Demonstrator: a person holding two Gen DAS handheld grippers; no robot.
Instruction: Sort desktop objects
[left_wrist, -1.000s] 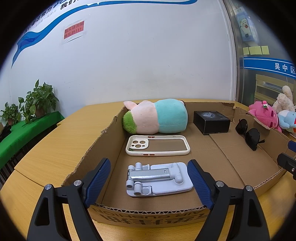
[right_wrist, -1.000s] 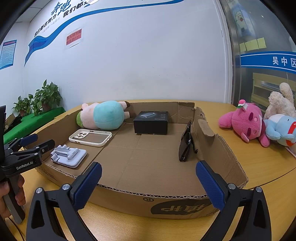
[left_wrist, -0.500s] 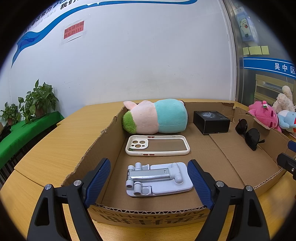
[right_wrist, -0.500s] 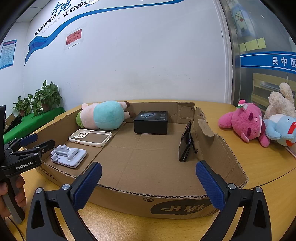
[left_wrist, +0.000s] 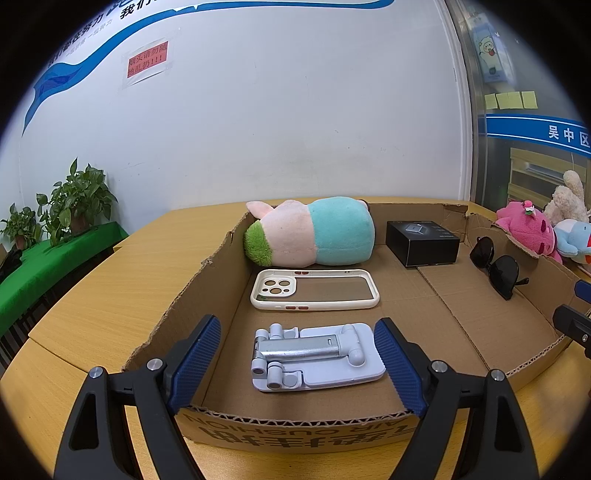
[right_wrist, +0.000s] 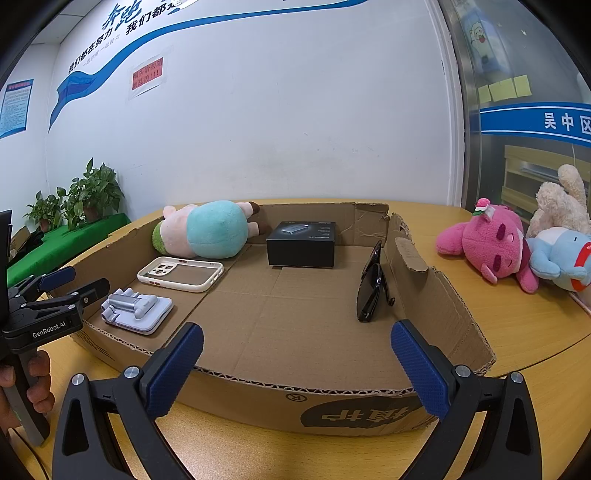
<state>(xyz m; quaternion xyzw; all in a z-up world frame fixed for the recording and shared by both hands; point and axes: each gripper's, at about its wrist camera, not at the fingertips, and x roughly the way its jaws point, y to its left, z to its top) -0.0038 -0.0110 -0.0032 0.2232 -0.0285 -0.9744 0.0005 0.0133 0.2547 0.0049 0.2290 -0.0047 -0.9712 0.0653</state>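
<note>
The box (left_wrist: 207, 280) sits on the bench (left_wrist: 110, 295), walls low so I can reach in. Inside, largest first: plush (left_wrist: 314, 236) at the back, black carton (left_wrist: 423, 242), case (left_wrist: 314, 290), stand (left_wrist: 314, 356) flat and nearest, sunglasses (left_wrist: 496, 266) apparently leaning on the right wall. My left hand-held gripper (left_wrist: 295, 363) and right hand-held gripper (right_wrist: 295, 365) hover spread, empty.

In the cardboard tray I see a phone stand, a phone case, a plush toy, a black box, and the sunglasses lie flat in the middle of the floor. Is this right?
Not quite. The sunglasses are not flat in the middle: they lean on edge against the right wall of the cardboard tray, as the right wrist view shows. The phone stand, phone case, plush toy and black box are in the tray as you say.
</note>
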